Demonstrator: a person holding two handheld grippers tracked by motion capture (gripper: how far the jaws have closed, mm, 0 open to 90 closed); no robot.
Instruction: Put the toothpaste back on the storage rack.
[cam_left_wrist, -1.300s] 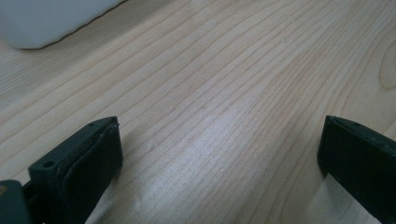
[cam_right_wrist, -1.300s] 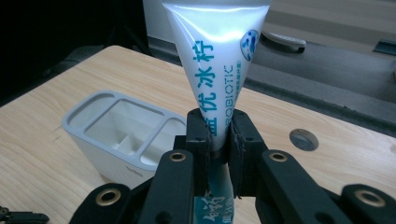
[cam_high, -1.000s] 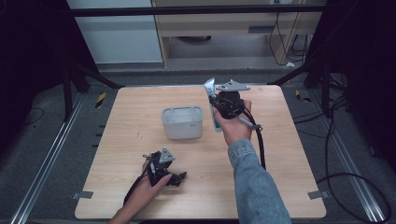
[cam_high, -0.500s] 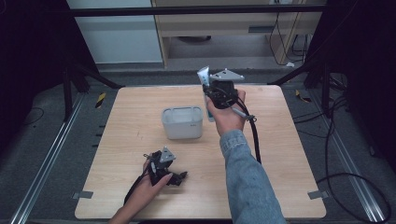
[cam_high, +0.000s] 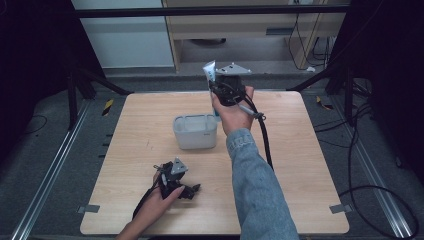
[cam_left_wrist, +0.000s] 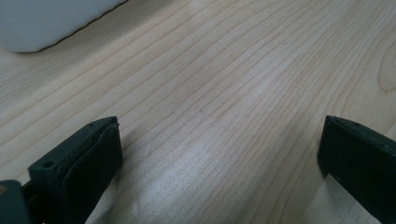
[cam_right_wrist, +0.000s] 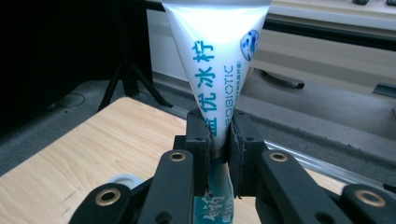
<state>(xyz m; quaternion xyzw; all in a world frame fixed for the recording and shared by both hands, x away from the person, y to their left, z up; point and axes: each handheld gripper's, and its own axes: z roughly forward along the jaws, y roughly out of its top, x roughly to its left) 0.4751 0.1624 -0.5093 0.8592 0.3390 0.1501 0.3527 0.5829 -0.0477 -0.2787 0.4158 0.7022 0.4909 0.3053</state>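
While the left gripper (cam_high: 192, 189) is resting wide open on the table (cam_high: 310, 165), the right gripper (cam_right_wrist: 219, 140) is pinching a white tube (cam_right_wrist: 217, 56) upright above the tub (cam_high: 195, 131).

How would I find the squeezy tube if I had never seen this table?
Look at the wooden table, then just behind the white tub near its middle. The right gripper holds the tube up in the air. It is white with blue writing, and nothing else is lifted.
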